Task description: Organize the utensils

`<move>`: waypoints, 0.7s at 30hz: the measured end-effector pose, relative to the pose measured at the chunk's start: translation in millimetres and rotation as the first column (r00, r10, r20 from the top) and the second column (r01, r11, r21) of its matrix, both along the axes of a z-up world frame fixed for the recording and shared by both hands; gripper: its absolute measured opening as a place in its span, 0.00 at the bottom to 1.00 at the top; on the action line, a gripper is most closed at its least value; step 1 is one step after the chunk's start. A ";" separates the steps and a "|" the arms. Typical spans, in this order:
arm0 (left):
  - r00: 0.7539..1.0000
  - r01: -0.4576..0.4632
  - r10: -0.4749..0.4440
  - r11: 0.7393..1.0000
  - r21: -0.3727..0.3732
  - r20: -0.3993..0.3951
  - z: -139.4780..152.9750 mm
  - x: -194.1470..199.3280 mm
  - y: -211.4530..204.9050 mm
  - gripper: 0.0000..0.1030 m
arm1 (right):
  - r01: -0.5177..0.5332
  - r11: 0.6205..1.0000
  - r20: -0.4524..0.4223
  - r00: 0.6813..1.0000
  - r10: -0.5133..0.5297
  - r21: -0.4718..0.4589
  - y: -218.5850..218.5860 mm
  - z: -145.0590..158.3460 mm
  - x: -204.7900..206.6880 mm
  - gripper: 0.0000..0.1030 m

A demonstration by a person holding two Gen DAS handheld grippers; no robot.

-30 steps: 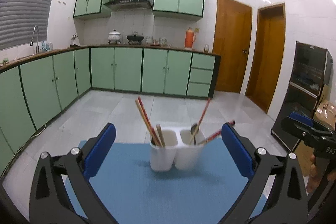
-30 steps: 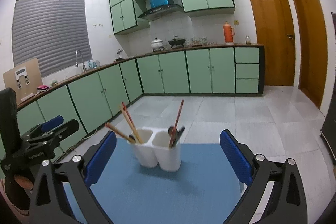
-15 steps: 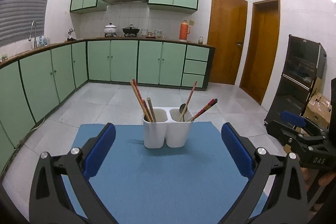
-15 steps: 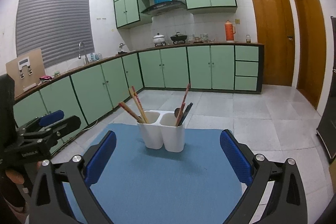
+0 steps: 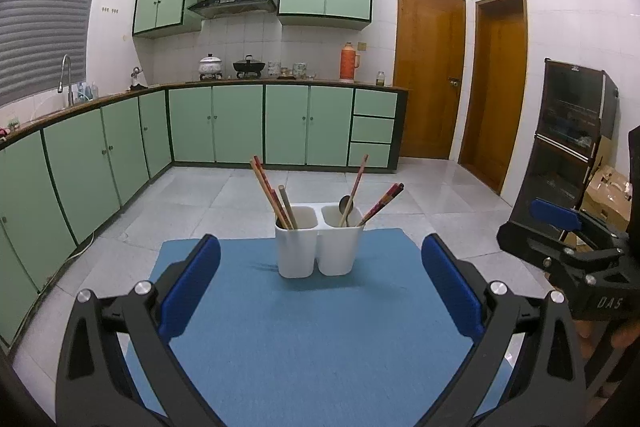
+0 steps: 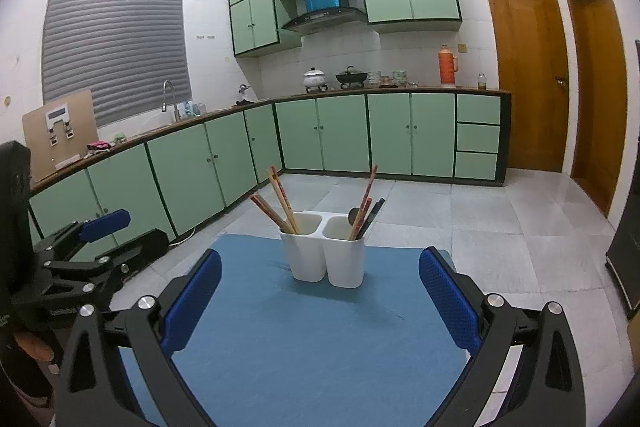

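a white two-compartment holder (image 5: 318, 247) stands upright on the blue mat (image 5: 312, 327) covering the desk, toward the mat's far edge. its left compartment holds chopsticks (image 5: 270, 195) leaning left; its right one holds a spoon (image 5: 345, 205) and more chopsticks (image 5: 382, 203) leaning right. the left tool (image 5: 318, 283) and right tool (image 6: 320, 287) are both spread wide and empty, on the near side of the holder, well apart from it.
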State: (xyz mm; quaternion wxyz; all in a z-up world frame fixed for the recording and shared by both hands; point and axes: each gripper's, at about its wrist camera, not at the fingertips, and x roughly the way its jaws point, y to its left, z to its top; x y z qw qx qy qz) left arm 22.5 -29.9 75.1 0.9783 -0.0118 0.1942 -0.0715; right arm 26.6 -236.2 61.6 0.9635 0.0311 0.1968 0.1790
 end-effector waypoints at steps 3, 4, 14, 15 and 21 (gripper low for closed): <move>1.000 0.002 -0.002 1.000 0.001 0.004 0.3 -2.2 -1.2 0.95 | -0.004 1.000 0.004 1.000 0.004 -0.002 2.7 2.0 -1.6 0.94; 1.000 0.003 -0.003 1.000 0.000 0.004 0.2 -2.1 -1.1 0.95 | -0.004 1.000 0.005 1.000 0.004 -0.002 2.9 2.3 -2.2 0.94; 1.000 0.003 -0.003 1.000 -0.006 0.004 -0.6 -4.9 -1.0 0.95 | -0.004 1.000 0.006 1.000 0.004 -0.003 3.4 1.5 -2.8 0.94; 1.000 0.003 -0.003 1.000 -0.005 0.005 -1.1 -4.8 -0.9 0.95 | -0.005 1.000 0.006 1.000 0.005 -0.003 3.5 1.6 -2.9 0.94; 1.000 0.003 -0.003 1.000 -0.006 0.006 -1.1 -4.9 -1.2 0.95 | -0.007 1.000 0.007 1.000 0.007 -0.002 3.6 2.7 -3.9 0.94</move>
